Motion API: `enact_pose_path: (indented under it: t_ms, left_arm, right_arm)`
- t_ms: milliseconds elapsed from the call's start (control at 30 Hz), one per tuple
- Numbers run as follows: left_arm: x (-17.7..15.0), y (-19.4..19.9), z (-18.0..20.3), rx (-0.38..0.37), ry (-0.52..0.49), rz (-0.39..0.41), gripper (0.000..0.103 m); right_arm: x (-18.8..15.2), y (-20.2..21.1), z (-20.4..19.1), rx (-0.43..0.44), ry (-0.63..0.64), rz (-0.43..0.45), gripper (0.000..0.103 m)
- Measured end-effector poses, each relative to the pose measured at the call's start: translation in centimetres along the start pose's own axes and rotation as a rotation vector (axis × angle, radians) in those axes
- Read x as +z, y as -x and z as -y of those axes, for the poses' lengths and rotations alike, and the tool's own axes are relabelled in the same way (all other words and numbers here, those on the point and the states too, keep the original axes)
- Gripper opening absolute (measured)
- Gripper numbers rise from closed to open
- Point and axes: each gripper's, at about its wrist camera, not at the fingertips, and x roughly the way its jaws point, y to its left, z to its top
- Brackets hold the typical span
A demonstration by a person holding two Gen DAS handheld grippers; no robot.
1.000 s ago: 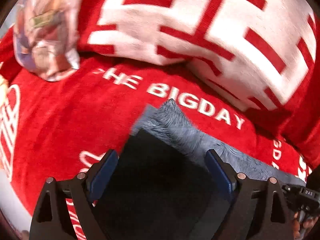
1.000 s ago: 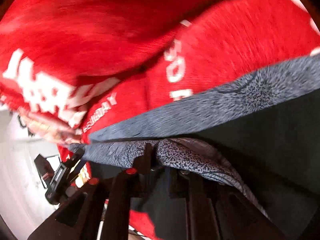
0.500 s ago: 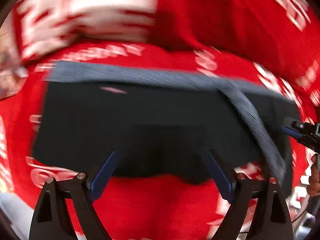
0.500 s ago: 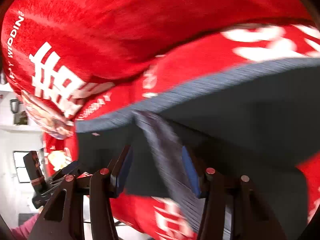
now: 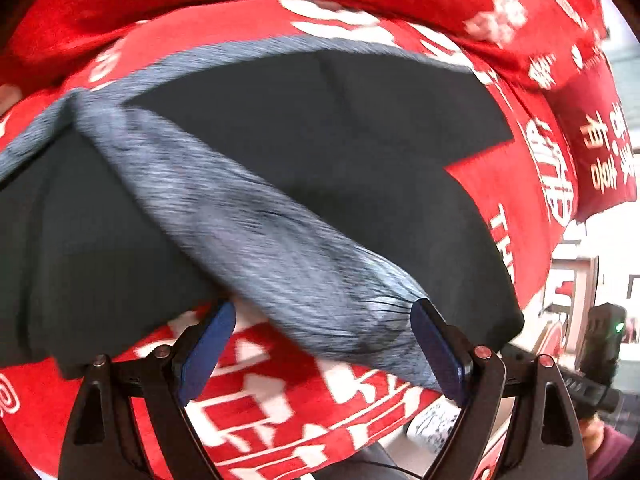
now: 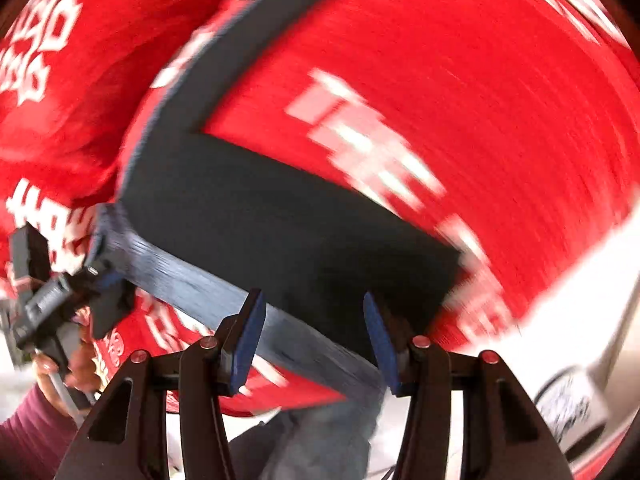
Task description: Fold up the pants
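Pants [image 5: 328, 160] lay spread flat on the red blanket [image 5: 516, 184], dark fabric with a heathered grey waistband [image 5: 256, 236] folded diagonally across the top. Left gripper [image 5: 320, 348] hung over the near edge of the pants, jaws spread wide, blue pads [image 5: 206, 350] clear of the cloth, nothing clamped; grey band ran between the pads but looked untouched. Right gripper [image 6: 312, 344] was also released, jaws partly apart, pads [image 6: 250, 344] on either side of the grey band edge [image 6: 224, 300] with no visible pinch; picture heavily motion-blurred, so contact could not be ruled out fully. In the right wrist view the pants [image 6: 280, 220] showed as an L shape: one dark leg running up toward the top of the frame, the other across toward the right, both flat on the blanket [image 6: 460, 80]. Left gripper [image 6: 100, 292] appeared at the left edge of that view, near the band's far end, held by a hand [image 6: 60, 364] in a maroon sleeve [image 6: 28, 432]. Blanket carried white printed lettering and characters [image 5: 256, 396]. A red pillow [image 5: 596, 152] with pale characters sat at the right in the left wrist view, beside the blanket. Right gripper body [image 5: 596, 356] showed at the lower right there.
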Motion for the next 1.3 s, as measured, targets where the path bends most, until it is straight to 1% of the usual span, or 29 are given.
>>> enact_pose_path:
  t_ms: [67, 133, 200, 300, 400, 433, 467, 500, 533, 567, 633, 700, 767, 800, 833, 867, 900, 933, 967, 1000, 1067, 1100, 1133, 1200, 1233, 1267, 1300]
  left_arm:
    - [-0.2, -1.0, 0.8, 0.008, -0.027, -0.017, 0.09]
    - [-0.3, -1.5, 1.4, 0.005, -0.037, -0.02, 0.09]
    - [-0.7, -1.8, 1.6, -0.003, -0.044, -0.017, 0.09]
    - [-0.8, -2.2, 1.8, -0.008, -0.054, -0.012, 0.09]
    - [-1.0, -2.5, 1.7, -0.004, -0.055, -0.012, 0.09]
    - [-1.1, -2.5, 1.6, -0.005, -0.05, -0.01, 0.089]
    - [-1.2, -2.5, 1.6, -0.005, -0.045, -0.005, 0.075]
    - [-1.1, -2.5, 1.6, -0.008, -0.043, -0.003, 0.062]
    - [-1.0, -2.5, 1.7, -0.025, -0.044, -0.018, 0.042]
    - [-1.0, -2.4, 1.6, -0.042, -0.037, -0.03, 0.037]
    - [-0.5, -1.5, 1.9, -0.061, -0.008, -0.019, 0.037]
    - [0.2, 0.3, 2.6, -0.064, -0.001, 0.02, 0.037]
    - [1.3, 1.8, 3.2, -0.071, 0.014, 0.059, 0.037]
    - [2.2, 2.5, 3.6, -0.069, 0.023, 0.083, 0.037]
    - [3.4, 3.2, 3.9, -0.062, 0.026, 0.109, 0.037]
    - [4.6, 3.6, 4.1, -0.054, 0.027, 0.129, 0.037]
    - [6.1, 3.9, 4.4, -0.034, 0.029, 0.154, 0.037]
    - [7.2, 3.9, 4.6, -0.015, 0.031, 0.174, 0.037]
    - [8.4, 3.9, 4.8, 0.004, 0.032, 0.192, 0.037]
    - [10.0, 3.8, 4.9, 0.04, 0.033, 0.212, 0.039]
    - [11.8, 3.7, 4.4, 0.102, 0.041, 0.231, 0.067]
    - [12.9, 3.9, 4.1, 0.154, 0.053, 0.264, 0.071]
    - [13.4, 4.2, 4.0, 0.181, 0.054, 0.283, 0.075]
    - [14.2, 4.9, 3.7, 0.23, 0.066, 0.303, 0.075]
    - [14.4, 5.2, 3.5, 0.243, 0.076, 0.313, 0.075]
    - [14.3, 5.5, 3.1, 0.262, 0.09, 0.322, 0.076]
    - [14.1, 5.7, 2.8, 0.277, 0.097, 0.32, 0.08]
  right_arm:
    - [-2.0, -0.3, 2.2, -0.002, -0.056, 0.002, 0.055]
    - [-3.7, -1.1, 4.0, 0.053, -0.123, 0.0, 0.055]
    - [-5.2, -2.6, 5.1, 0.107, -0.161, -0.018, 0.055]
    - [-6.4, -3.7, 5.3, 0.176, -0.171, -0.013, 0.055]
    - [-6.9, -4.7, 5.2, 0.242, -0.191, -0.003, 0.055]
    - [-6.8, -5.0, 5.4, 0.261, -0.211, -0.002, 0.047]
    - [-6.8, -5.2, 5.2, 0.269, -0.232, -0.003, 0.027]
    - [-6.6, -5.1, 5.1, 0.278, -0.246, -0.005, 0.022]
    - [-6.4, -4.6, 4.9, 0.299, -0.248, -0.009, 0.017]
    - [-6.0, -3.7, 4.4, 0.305, -0.233, -0.007, 0.016]
    - [-4.8, -1.8, 3.4, 0.33, -0.189, -0.003, 0.015]
    - [-2.8, 0.7, 2.3, 0.363, -0.133, 0.014, 0.015]
    - [0.0, 2.9, 0.8, 0.392, -0.077, 0.037, 0.015]
    - [1.7, 3.9, 0.2, 0.4, -0.051, 0.049, 0.015]
    - [4.3, 5.0, -0.6, 0.414, -0.024, 0.064, 0.015]
    - [5.8, 5.6, -1.0, 0.424, -0.012, 0.071, 0.015]
    - [8.5, 6.3, -1.7, 0.432, 0.011, 0.082, 0.015]
    - [10.2, 6.7, -2.0, 0.432, 0.031, 0.089, 0.015]
    - [12.9, 7.0, -2.7, 0.425, 0.062, 0.097, 0.015]
    - [14.7, 7.6, -2.8, 0.421, 0.08, 0.101, 0.015]
    - [19.4, 7.4, -3.9, 0.417, 0.102, 0.102, 0.015]
    - [21.6, 7.4, -4.1, 0.408, 0.11, 0.101, 0.015]
    - [23.6, 6.9, -4.8, 0.394, 0.118, 0.097, 0.015]
    - [27.5, 5.5, -5.5, 0.351, 0.125, 0.081, 0.015]
    - [28.9, 4.5, -5.7, 0.341, 0.118, 0.064, 0.019]
    - [29.5, 3.6, -5.9, 0.336, 0.114, 0.047, 0.02]
    - [30.4, 2.8, -6.0, 0.317, 0.115, 0.032, 0.022]
